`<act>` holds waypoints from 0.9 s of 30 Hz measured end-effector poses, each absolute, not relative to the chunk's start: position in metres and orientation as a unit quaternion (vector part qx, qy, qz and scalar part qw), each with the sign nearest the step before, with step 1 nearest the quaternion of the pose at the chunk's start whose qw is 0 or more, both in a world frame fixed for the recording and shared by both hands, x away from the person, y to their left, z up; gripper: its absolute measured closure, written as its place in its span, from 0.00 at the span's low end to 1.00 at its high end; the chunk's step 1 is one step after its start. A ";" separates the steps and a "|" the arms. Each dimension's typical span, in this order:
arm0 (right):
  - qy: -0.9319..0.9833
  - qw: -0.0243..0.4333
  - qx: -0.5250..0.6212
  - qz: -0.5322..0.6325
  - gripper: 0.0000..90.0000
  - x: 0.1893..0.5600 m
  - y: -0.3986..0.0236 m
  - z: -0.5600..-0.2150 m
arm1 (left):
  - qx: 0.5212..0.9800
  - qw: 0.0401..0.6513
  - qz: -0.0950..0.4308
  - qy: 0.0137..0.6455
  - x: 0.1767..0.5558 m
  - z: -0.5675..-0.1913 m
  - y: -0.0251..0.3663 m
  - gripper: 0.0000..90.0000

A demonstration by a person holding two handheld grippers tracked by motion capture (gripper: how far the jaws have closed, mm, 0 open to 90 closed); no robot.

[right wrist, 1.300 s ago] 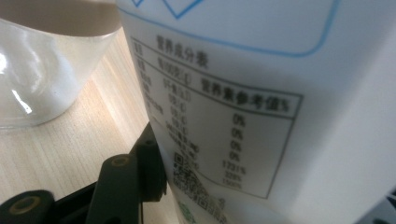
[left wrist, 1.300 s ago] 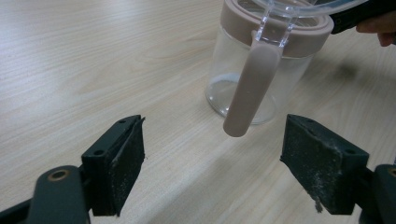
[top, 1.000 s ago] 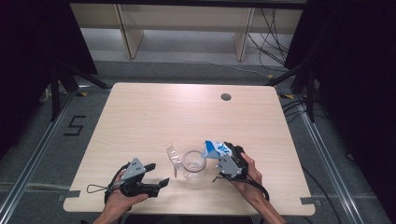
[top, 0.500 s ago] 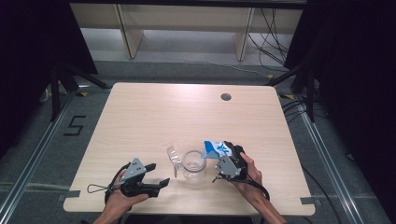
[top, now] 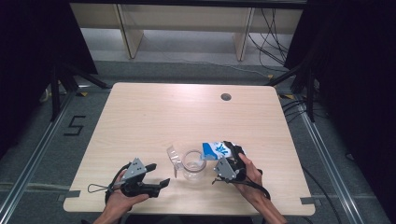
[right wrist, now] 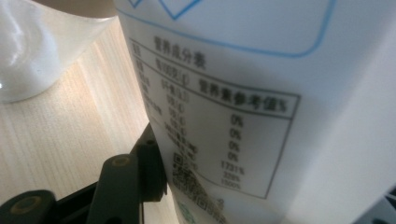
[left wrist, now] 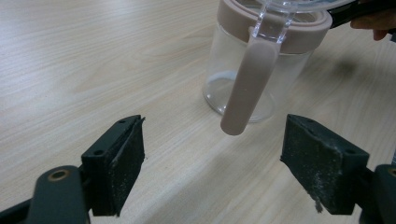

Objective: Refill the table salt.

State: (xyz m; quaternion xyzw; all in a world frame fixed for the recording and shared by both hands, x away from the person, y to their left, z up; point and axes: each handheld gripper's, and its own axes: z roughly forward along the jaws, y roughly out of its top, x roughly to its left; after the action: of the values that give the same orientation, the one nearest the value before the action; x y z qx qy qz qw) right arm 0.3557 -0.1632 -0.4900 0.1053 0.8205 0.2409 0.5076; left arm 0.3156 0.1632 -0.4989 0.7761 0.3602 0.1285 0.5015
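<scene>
The right gripper (top: 223,156) is clamped on a white-and-blue packet (top: 215,150) near the desk's (top: 154,112) front edge, tipping it over the mouth of a clear glass jar (top: 193,164). The jar has a beige rim and handle (left wrist: 246,84); little shows inside it. The left gripper (top: 156,175) rests nearer the front left corner, jaws wide apart and empty, facing the jar.

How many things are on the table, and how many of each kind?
Jars: 1, clear jar with its lid flipped open
Bags: 1, white and blue bag, held by the right gripper
Grippers: 2, with the left gripper
Total: 4
</scene>
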 end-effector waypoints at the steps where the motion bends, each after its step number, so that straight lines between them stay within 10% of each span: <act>1: 0.822 0.503 0.115 0.240 0.53 0.354 -0.163 -0.491 | 0.776 0.502 0.127 0.359 0.316 -0.499 0.163 0.23; 27: 0.817 0.525 0.098 0.220 0.54 0.357 -0.158 -0.490 | 0.774 0.505 0.123 0.360 0.316 -0.500 0.162 0.23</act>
State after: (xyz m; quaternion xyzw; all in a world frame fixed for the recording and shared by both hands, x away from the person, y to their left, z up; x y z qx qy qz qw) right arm 0.3569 -0.1583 -0.4898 0.0977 0.8165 0.2205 0.5245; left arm 0.3160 0.1623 -0.4998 0.7744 0.3604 0.1231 0.5052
